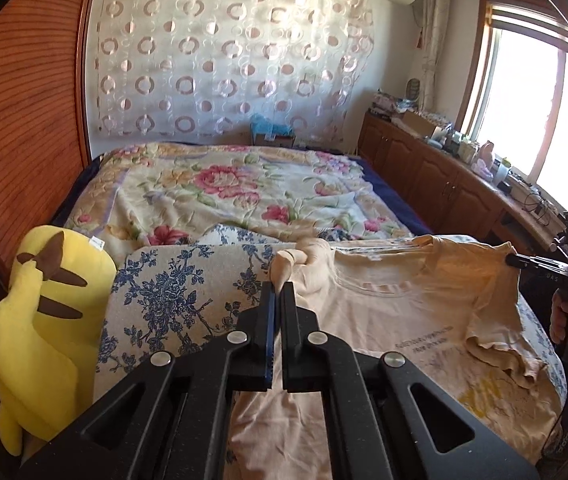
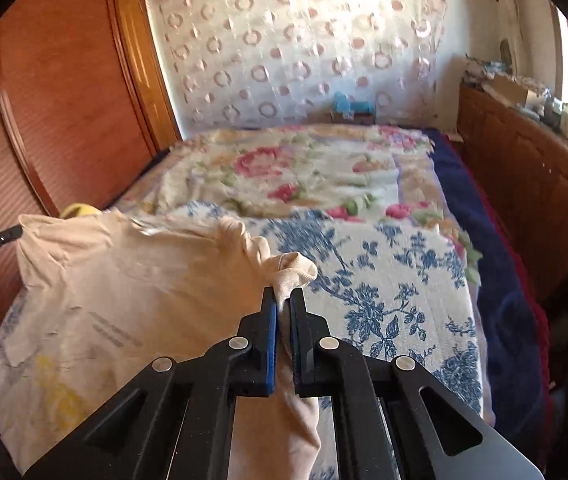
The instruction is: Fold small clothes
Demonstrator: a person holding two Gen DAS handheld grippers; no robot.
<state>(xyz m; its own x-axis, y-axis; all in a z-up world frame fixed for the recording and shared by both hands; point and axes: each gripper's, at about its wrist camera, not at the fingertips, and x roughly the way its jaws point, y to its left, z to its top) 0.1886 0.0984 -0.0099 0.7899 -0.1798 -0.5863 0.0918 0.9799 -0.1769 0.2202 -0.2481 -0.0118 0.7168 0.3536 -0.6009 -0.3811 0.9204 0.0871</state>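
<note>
1. At about 9 o'clock in the left wrist view a yellow plush toy (image 1: 40, 320) sits at the bed's edge, beside the blue-flowered sheet (image 1: 172, 292); it is clear of the cloth and plays no part.

2. The left gripper (image 1: 280, 292) has its jaws pressed together on a bunched corner of the beige T-shirt (image 1: 395, 320). The pinched wad pokes out at 12 o'clock from the fingertips, and the rest of the garment spreads away toward 3 o'clock, over the sheet.

3. The shirt's held edge runs across the view from the left gripper's pinch toward 2 o'clock, where the other tool's tip meets the far corner. The printed lettering faces up, and one sleeve lies rumpled at about 4 o'clock.

4. In the right wrist view, the right gripper (image 2: 282, 298) is likewise clamped on a gathered corner of the T-shirt (image 2: 124, 300). Here the body of the shirt lies toward 9 o'clock, draped between the two tools.

5. This view is blurred, so I cannot tell whether the cloth is fully taut or sags onto the sheet (image 2: 395, 280).

6. Judgement: each tool holds one end of the same edge, so neither is nearer. The fold likely turns on carrying that edge together, across the shirt's length, toward the opposite hem.
</note>
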